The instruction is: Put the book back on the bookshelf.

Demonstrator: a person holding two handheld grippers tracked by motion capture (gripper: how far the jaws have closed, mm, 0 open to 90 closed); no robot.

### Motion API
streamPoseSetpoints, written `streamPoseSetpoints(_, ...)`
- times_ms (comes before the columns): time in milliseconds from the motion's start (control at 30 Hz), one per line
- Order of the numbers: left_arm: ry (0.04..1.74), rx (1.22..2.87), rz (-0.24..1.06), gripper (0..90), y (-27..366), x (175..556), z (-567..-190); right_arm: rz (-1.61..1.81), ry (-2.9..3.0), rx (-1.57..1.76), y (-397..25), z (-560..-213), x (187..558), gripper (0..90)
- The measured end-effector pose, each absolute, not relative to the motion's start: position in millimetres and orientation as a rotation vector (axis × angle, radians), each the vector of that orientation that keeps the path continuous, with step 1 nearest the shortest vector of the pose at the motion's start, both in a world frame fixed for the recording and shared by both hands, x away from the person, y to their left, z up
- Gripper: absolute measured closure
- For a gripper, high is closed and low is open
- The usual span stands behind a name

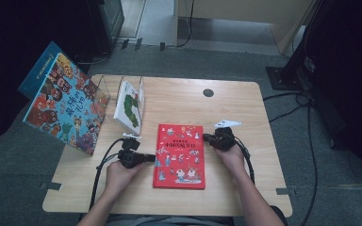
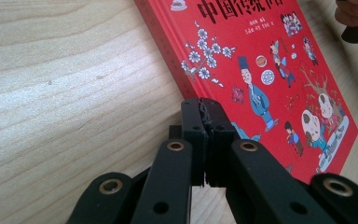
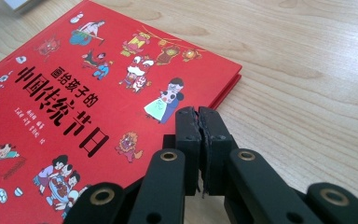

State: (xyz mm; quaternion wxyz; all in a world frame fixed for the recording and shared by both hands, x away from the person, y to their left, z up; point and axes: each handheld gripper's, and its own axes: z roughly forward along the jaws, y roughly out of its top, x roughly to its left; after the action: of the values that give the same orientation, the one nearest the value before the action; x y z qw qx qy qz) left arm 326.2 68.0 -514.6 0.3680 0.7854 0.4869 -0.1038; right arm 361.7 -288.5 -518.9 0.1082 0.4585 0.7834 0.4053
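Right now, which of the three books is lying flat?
The red book, flat on the table between the left gripper and right gripper. The white book stands in the clear rack; the big colourful book leans tilted.

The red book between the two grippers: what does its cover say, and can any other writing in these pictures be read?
Red book, big black title: "中国传统节日".
Red book, smaller line above the title: "画给孩子的".
Red book, tiny line under the title: too small to read.
Colourful animal book leaning at the table's left: large blue characters, too blurred to read.
White book in the clear stand: no readable text.
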Motion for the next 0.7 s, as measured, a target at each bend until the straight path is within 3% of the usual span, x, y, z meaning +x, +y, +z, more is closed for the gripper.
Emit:
streamPoseSetpoints(367,1.250,2.023,-0.264,89.6,61,329,-513,1.168,2.306,1.354,-290,-521,360,84.7)
streamPoseSetpoints(600,1.249,2.025,-0.250,79.4,59,335,-511,1.164,2.295,1.375,-299,-520,353,81.2)
streamPoseSetpoints(700,1.250,2.044,-0.233,81.6,58,338,-510,1.183,2.281,1.389,-303,-518,349,78.4)
